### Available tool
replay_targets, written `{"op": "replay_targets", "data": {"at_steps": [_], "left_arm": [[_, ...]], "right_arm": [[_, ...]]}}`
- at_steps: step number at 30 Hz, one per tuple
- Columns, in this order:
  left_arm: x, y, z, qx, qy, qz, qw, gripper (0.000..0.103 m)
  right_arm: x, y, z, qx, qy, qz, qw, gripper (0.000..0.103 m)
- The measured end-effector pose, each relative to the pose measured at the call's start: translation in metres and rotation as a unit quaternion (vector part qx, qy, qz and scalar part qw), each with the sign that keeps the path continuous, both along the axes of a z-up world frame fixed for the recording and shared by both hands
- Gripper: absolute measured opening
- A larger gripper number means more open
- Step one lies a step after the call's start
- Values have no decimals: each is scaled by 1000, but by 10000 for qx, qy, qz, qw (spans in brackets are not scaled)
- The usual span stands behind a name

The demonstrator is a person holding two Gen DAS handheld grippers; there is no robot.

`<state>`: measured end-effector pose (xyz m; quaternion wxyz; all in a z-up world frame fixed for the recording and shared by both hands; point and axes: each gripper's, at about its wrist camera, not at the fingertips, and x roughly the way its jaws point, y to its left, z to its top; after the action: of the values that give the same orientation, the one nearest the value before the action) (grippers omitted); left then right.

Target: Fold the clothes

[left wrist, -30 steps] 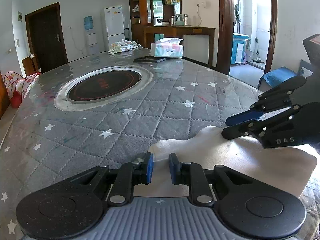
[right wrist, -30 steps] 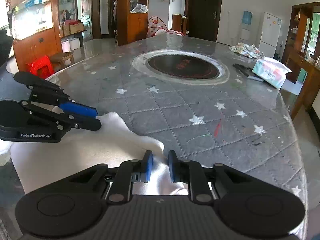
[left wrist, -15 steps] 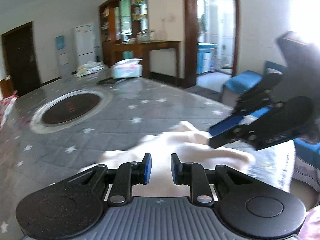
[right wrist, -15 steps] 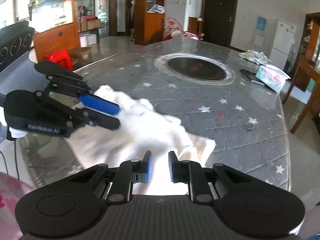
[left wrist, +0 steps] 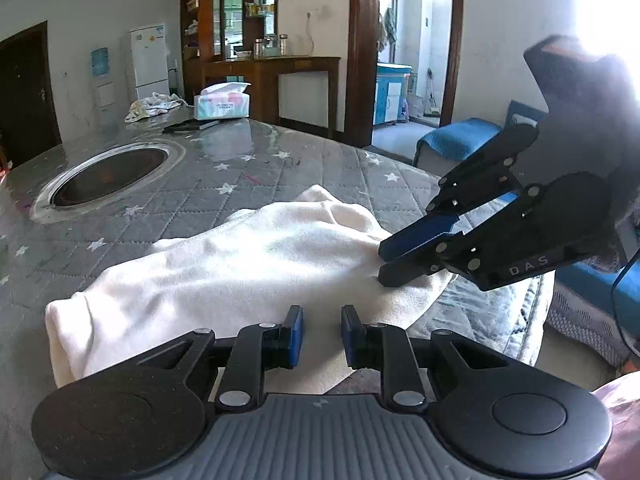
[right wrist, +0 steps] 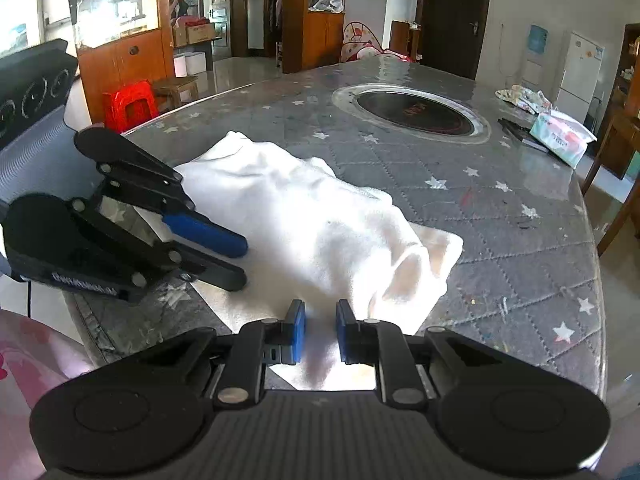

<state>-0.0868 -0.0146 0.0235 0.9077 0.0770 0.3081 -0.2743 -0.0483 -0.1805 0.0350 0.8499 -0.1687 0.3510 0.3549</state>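
Observation:
A white garment (left wrist: 248, 264) (right wrist: 320, 216) lies bunched and doubled over on the grey star-quilted table (left wrist: 200, 184) (right wrist: 500, 240), close to its near edge. My left gripper (left wrist: 320, 336) is shut on the cloth, which fills the narrow gap between its blue pads. My right gripper (right wrist: 320, 330) pinches the same cloth further along that edge. In the right wrist view the left gripper (right wrist: 240, 264) lies over the garment's left side. In the left wrist view the right gripper (left wrist: 382, 264) meets the cloth at its right end.
A round inset hob (left wrist: 108, 176) (right wrist: 412, 112) sits mid-table. Beyond it are a tissue box (left wrist: 222, 106) (right wrist: 560, 140), a dark flat object (left wrist: 188, 126) and a crumpled cloth (left wrist: 154, 104). A blue seat (left wrist: 456, 140) and a red stool (right wrist: 130, 104) stand off the table.
Both grippers drew back toward the table's near edge with the garment's far edge in them. The cloth, flat before, now lies folded over itself and bunched.

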Motion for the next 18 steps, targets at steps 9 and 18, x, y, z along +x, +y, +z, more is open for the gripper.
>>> {"op": "replay_targets", "data": {"at_steps": [9, 18], "left_arm": [[7, 50, 1, -131, 72, 1014, 9947, 23], [0, 90, 3, -300, 102, 1564, 9872, 24]], "right_arm": [[2, 5, -2, 64, 15, 12, 10000, 15], [2, 9, 5, 95, -85, 51, 9999, 16]]}}
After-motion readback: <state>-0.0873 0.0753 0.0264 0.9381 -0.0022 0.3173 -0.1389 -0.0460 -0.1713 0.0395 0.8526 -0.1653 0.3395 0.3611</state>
